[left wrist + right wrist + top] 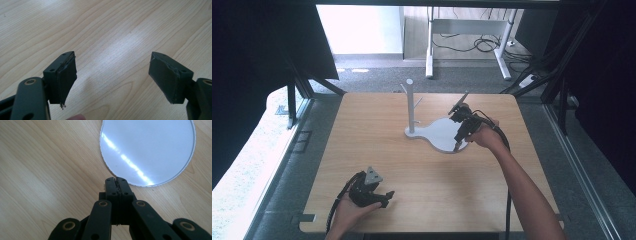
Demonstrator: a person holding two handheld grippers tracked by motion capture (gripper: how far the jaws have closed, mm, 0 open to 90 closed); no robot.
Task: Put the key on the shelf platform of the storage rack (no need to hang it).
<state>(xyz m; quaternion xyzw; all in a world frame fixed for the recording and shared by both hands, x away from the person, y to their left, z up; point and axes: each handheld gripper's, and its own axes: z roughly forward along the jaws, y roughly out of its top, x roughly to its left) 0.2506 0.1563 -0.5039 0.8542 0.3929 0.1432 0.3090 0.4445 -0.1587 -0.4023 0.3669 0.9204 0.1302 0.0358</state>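
Note:
A white stand with a round flat base (443,135) and an upright post (410,102) bearing small pegs rests at the table's middle back. My right gripper (457,146) hovers over the base's near right edge, pointing down, jaws pressed together with nothing between them. In the right gripper view its tips (116,181) sit just off the rim of the white base (150,147). My left gripper (388,196) lies low near the table's front left, held in a hand. In the left gripper view its gripper (112,80) is open wide over bare wood.
The wooden table (422,175) has a notched front edge. Dark curtains and metal frame legs flank both sides. Behind the table are a white desk frame (467,30) and loose cables (484,45) on the floor.

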